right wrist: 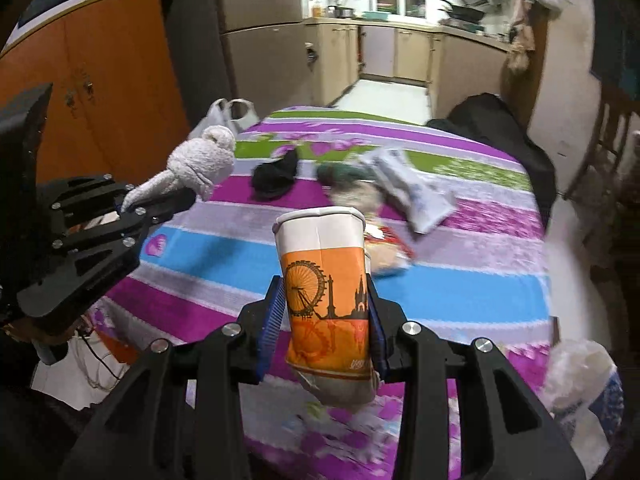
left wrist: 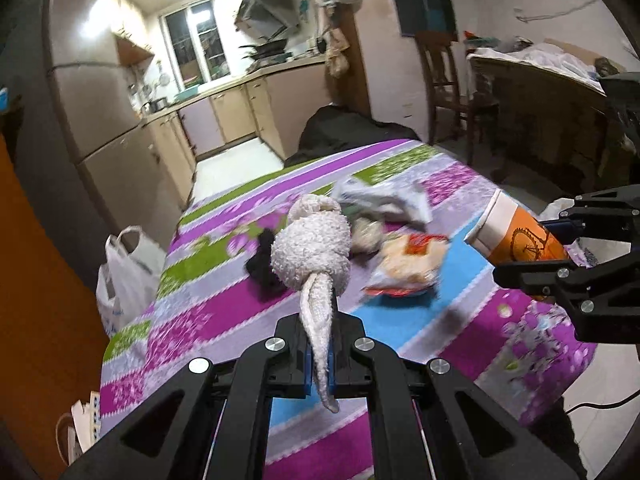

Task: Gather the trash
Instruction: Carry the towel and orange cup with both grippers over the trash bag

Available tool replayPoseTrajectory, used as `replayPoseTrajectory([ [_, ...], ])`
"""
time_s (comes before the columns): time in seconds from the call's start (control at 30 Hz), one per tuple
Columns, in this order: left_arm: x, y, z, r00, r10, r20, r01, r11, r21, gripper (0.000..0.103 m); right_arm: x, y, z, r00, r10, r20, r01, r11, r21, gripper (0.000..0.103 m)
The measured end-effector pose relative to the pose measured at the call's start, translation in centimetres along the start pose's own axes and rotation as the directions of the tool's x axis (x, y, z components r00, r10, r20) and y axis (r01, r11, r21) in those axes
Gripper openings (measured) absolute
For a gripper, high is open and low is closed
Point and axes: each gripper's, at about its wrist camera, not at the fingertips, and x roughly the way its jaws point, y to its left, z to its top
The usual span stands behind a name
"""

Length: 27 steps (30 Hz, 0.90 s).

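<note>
My left gripper (left wrist: 319, 356) is shut on a knotted white cloth (left wrist: 314, 250) and holds it above the table; it also shows in the right wrist view (right wrist: 200, 160). My right gripper (right wrist: 326, 320) is shut on an orange and white paper cup (right wrist: 326, 284), also seen at the right of the left wrist view (left wrist: 516, 236). On the striped tablecloth (right wrist: 460, 292) lie a black rag (right wrist: 276, 176), a crumpled white wrapper (right wrist: 412, 188) and a red snack packet (left wrist: 404, 264).
A white plastic bag (left wrist: 124, 276) hangs at the table's left side, and another bag (right wrist: 580, 384) is at the right near edge. A black bag (right wrist: 492, 120) sits behind the table. A wooden chair (left wrist: 444, 80) and a cluttered table (left wrist: 540, 80) stand far right.
</note>
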Motion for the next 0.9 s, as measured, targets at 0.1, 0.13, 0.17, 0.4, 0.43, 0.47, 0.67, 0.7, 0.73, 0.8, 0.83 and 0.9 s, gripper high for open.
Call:
replayPoseTrajectory([
  [0.1,0.3,-1.9,1.1,1.0,-0.023,0.012,0.022,0.999,0.03,0.006,-1.1,-2.1,-0.6,0.998,-0.055,-0.004,0.055,0.998,0.022,0.036],
  [0.13,0.4,-2.8,1.6,0.999,-0.032,0.017,0.031,0.999,0.044,0.006,-1.4,-2.8,-0.7,0.997,-0.074,-0.006,0.074,0.997,0.028,0.036],
  [0.17,0.5,-3.7,2.0,0.999,-0.041,0.023,0.039,0.997,0.059,0.006,-1.7,-3.5,-0.9,0.996,-0.09,-0.009,0.091,0.995,0.036,0.036],
  [0.4,1.3,-9.7,4.9,0.993,-0.105,0.049,0.097,0.984,0.148,0.006,-4.4,-9.4,-2.8,0.975,-0.22,-0.04,0.223,0.97,0.096,0.036],
  [0.43,1.5,-10.8,5.3,0.992,-0.115,0.054,0.104,0.981,0.164,0.006,-4.6,-9.9,-2.9,0.972,-0.232,-0.044,0.236,0.966,0.102,0.036],
  [0.47,1.8,-11.6,5.7,0.991,-0.124,0.056,0.113,0.978,0.176,0.006,-5.0,-10.6,-3.2,0.969,-0.244,-0.049,0.248,0.962,0.111,0.036],
  [0.67,2.5,-17.1,7.6,0.982,-0.179,0.067,0.156,0.953,0.26,0.006,-6.8,-15.0,-5.3,0.943,-0.32,-0.089,0.331,0.929,0.163,0.036],
  [0.7,2.6,-18.1,7.8,0.98,-0.187,0.069,0.162,0.948,0.274,0.006,-7.2,-15.8,-5.8,0.938,-0.332,-0.097,0.344,0.922,0.175,0.036],
  [0.73,2.8,-19.3,8.3,0.977,-0.2,0.07,0.172,0.941,0.291,0.006,-7.6,-16.5,-6.3,0.934,-0.341,-0.104,0.355,0.916,0.185,0.036],
  [0.8,2.9,-20.8,8.7,0.974,-0.217,0.069,0.186,0.932,0.31,0.006,-8.3,-17.7,-7.0,0.925,-0.36,-0.119,0.377,0.904,0.199,0.036],
  [0.83,3.1,-21.6,8.9,0.971,-0.228,0.067,0.196,0.926,0.322,0.006,-8.6,-18.4,-7.4,0.921,-0.368,-0.128,0.388,0.898,0.207,0.036],
  [0.9,3.5,-23.4,9.3,0.966,-0.252,0.057,0.218,0.913,0.344,0.006,-9.5,-20.0,-8.4,0.909,-0.388,-0.151,0.414,0.881,0.229,0.036],
])
